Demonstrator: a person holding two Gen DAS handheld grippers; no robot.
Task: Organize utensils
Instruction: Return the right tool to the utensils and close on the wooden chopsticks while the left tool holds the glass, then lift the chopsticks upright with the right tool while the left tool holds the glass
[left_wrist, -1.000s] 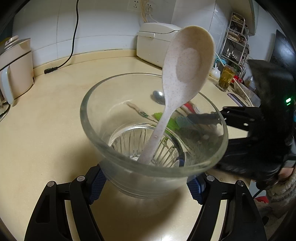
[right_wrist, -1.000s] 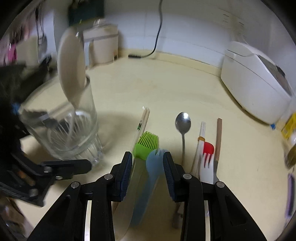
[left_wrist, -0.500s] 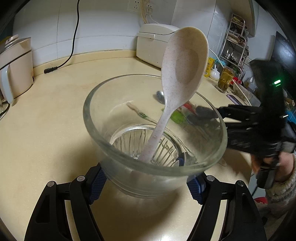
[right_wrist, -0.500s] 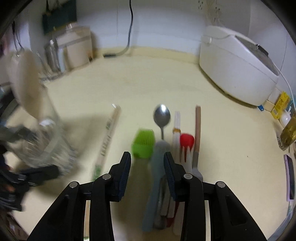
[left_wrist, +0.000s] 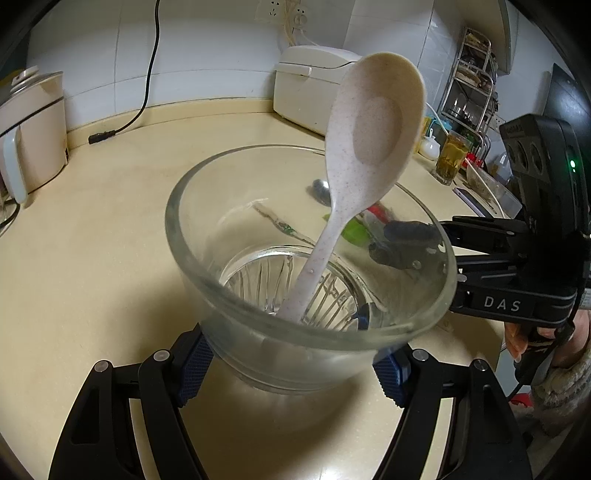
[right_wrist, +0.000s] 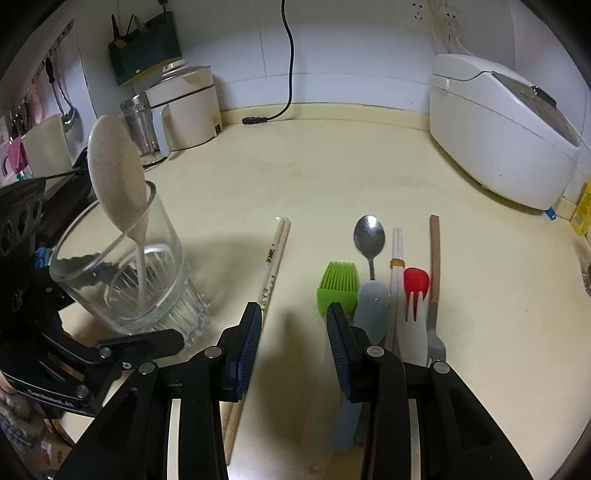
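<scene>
while the left tool (left_wrist: 291, 363) clamps the ribbed glass (left_wrist: 306, 258) | speckled cream spoon (left_wrist: 373, 133) leans toward 1 o'clock | right tool (right_wrist: 293, 332) open, empty, now left of blue spoon (right_wrist: 371, 306)

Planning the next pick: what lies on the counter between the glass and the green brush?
In the right wrist view, only a wrapped pair of chopsticks lies between the glass and the green brush; otherwise bare counter.

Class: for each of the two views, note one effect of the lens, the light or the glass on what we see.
Left wrist view: the counter edge bows with fisheye, and the utensils behind the glass look smeared through its wall. Right wrist view: corners go dark, and the right tool throws a soft shadow on the counter.
</scene>
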